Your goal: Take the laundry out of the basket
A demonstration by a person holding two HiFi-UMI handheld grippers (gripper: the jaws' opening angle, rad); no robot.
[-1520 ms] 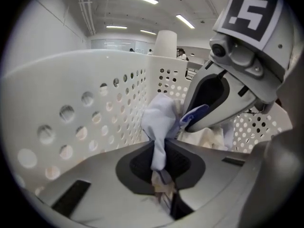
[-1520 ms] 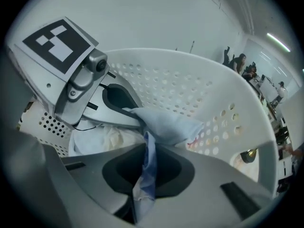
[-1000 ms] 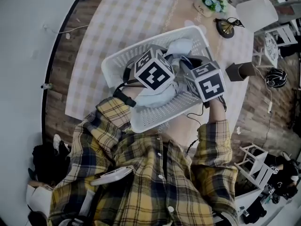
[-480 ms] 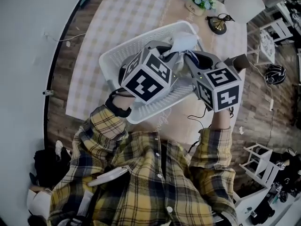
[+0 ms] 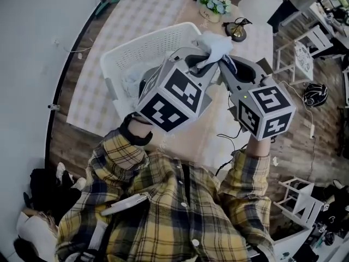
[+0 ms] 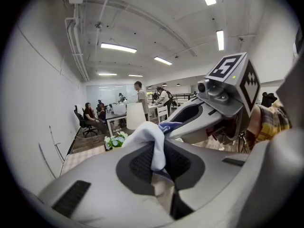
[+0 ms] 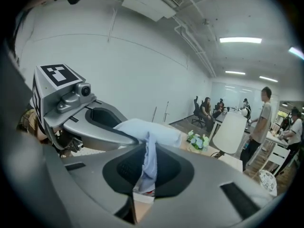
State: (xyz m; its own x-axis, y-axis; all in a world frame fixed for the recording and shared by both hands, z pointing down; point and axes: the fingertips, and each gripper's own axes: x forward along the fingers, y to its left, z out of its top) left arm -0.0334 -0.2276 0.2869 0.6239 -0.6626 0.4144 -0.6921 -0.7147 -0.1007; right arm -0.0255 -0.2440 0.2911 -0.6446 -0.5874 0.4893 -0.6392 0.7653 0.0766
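— Where is the pale garment sitting?
— It is hanging above the far right corner of the white basket, clear of the rim.
— Who is holding it?
— The left gripper is pinching one fold, jaws narrow. The right gripper is pinching another fold just to its right.

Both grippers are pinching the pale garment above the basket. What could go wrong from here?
1. The left gripper and right gripper each pinch only a thin fold of the garment; it may slip out under its weight.
2. Its lower part is hidden behind the grippers and might catch the basket rim.
3. The flower pot stands just beyond the basket; a forward swing could knock it.
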